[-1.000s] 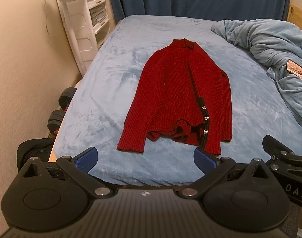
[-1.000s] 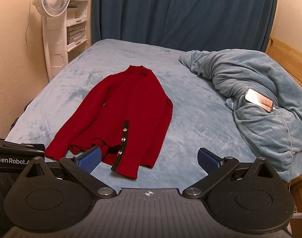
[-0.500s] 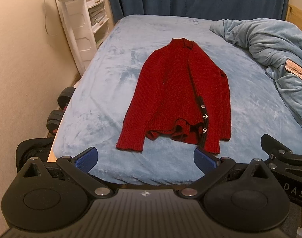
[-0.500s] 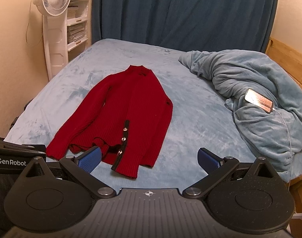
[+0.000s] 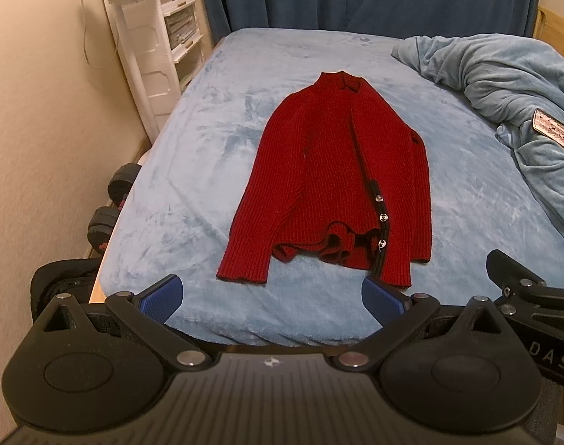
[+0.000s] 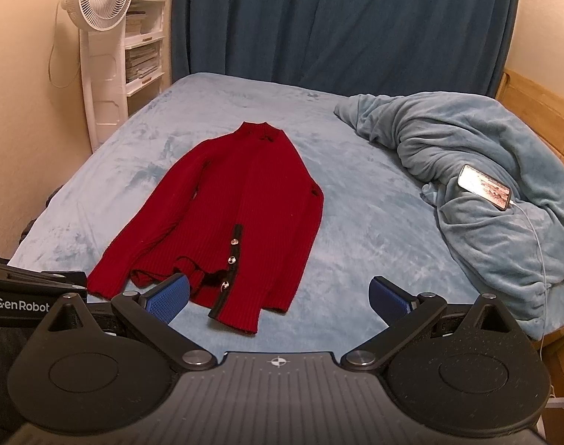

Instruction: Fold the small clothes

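Nothing folded yet, by my read: the red cardigan lies spread on the bed, collar away from me, both sleeves down its sides, hem rumpled near the foot. My left gripper hangs short of that hem, jaws wide, empty. My right gripper too: spread wide, holding nothing. It's a chunky ribbed knit with black trim and shiny buttons; the bed cover looks plush. A crumpled blanket carries a phone.
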The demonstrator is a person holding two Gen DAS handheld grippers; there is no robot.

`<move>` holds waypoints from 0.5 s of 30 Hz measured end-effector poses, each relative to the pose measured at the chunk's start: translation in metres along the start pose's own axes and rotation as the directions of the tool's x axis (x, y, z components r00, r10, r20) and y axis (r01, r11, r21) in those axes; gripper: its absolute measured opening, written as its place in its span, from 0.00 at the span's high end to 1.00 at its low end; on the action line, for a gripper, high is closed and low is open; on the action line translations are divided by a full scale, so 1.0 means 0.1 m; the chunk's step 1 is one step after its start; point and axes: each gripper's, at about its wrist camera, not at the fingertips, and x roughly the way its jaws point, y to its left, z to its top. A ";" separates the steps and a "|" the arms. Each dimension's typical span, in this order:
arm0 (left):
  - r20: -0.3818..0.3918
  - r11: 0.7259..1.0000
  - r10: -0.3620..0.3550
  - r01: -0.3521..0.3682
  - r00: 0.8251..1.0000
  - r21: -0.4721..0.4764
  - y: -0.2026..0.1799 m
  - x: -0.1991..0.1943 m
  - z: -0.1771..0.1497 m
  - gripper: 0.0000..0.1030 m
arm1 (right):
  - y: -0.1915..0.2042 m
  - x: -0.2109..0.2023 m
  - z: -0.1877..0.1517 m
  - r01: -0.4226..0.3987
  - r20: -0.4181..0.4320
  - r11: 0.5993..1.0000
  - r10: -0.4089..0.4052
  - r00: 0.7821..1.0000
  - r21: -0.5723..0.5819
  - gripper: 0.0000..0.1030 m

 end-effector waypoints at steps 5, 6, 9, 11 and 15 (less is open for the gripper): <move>0.000 1.000 0.001 -0.001 1.000 0.000 0.00 0.01 0.00 0.00 | -0.01 0.00 0.00 -0.001 -0.001 1.000 0.001 1.000 0.000 0.01; -0.002 1.000 0.000 0.000 1.000 -0.001 0.00 0.01 0.00 0.00 | 0.00 0.00 0.00 -0.002 -0.002 1.000 0.002 1.000 0.000 0.01; -0.004 1.000 0.000 0.000 1.000 -0.002 -0.01 0.02 0.00 0.00 | 0.01 0.00 0.00 -0.005 -0.003 1.000 0.005 1.000 -0.004 0.01; -0.005 1.000 0.001 -0.001 1.000 -0.002 0.00 0.02 0.01 0.00 | 0.01 0.00 0.00 -0.005 -0.003 1.000 0.005 1.000 -0.006 0.01; -0.010 1.000 0.001 -0.001 1.000 -0.003 0.01 0.04 0.01 0.00 | 0.03 0.01 0.00 -0.006 -0.007 1.000 0.006 1.000 -0.005 0.01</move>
